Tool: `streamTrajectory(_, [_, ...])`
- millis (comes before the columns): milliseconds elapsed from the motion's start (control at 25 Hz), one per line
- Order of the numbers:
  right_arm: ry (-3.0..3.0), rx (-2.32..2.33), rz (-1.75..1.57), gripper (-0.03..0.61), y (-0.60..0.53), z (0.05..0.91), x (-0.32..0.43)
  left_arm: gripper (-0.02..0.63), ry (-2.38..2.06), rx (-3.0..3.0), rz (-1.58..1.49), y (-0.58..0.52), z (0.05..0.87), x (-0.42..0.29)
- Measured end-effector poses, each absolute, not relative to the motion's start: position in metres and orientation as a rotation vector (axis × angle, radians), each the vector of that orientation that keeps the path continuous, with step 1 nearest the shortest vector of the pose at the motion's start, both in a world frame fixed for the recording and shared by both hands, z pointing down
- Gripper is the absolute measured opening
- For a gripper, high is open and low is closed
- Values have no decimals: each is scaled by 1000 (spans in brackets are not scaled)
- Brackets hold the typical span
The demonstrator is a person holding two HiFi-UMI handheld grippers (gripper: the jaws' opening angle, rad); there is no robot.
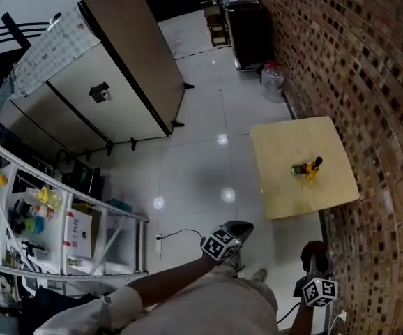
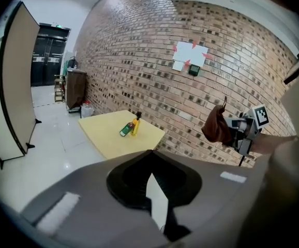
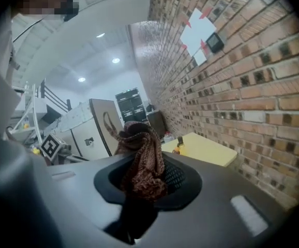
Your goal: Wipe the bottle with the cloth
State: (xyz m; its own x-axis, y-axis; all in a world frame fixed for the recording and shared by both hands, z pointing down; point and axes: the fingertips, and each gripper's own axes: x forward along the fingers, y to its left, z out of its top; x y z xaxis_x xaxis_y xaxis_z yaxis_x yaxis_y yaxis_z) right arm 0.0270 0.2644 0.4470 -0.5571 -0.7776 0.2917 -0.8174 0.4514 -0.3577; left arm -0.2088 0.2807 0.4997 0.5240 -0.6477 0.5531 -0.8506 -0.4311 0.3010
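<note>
In the head view the square table (image 1: 330,187) stands well apart from the person, hard against the brick wall (image 1: 369,82). On it is the yellow bottle (image 1: 314,167), upright with a dark cap, and just beside it a green container (image 1: 299,169) lying down. Both tools are low in the frame and far from the table: the left gripper (image 1: 238,227), and the right gripper (image 1: 315,262) with the brown cloth (image 1: 315,251) bunched at its tip.

The left gripper view shows its jaws pressed together with nothing in them. The bottle (image 2: 135,125) is distant.

The right gripper view shows its jaws clamped on the knitted cloth (image 3: 141,164), which stands up in a loose wad.

The bottle stands free. A wipe from the cloth alone could topple it or shove it into the green container, so the left tool probably has to open and steady it first. The loose wad could also slip out under rubbing.

No label is readable at this range. A box (image 1: 79,232) on the shelf rack (image 1: 20,208) carries red print that may be lettering. The sheet of paper (image 2: 191,56) on the wall looks blank.
</note>
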Motion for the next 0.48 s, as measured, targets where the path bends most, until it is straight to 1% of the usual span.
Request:
streamTrajectory(240, [-2592,1389,975,81,286,501,39,18,-1320,2167,519,315,492,-207])
streamTrajectory(360, [-2614,1373,1125,80,289,494,34,18,-1328,2187,528,320,488,-203])
streamTrajectory(480, [-2634,1415,1138,78,289,478,39,18,-1322,2217,519,316,485,-204])
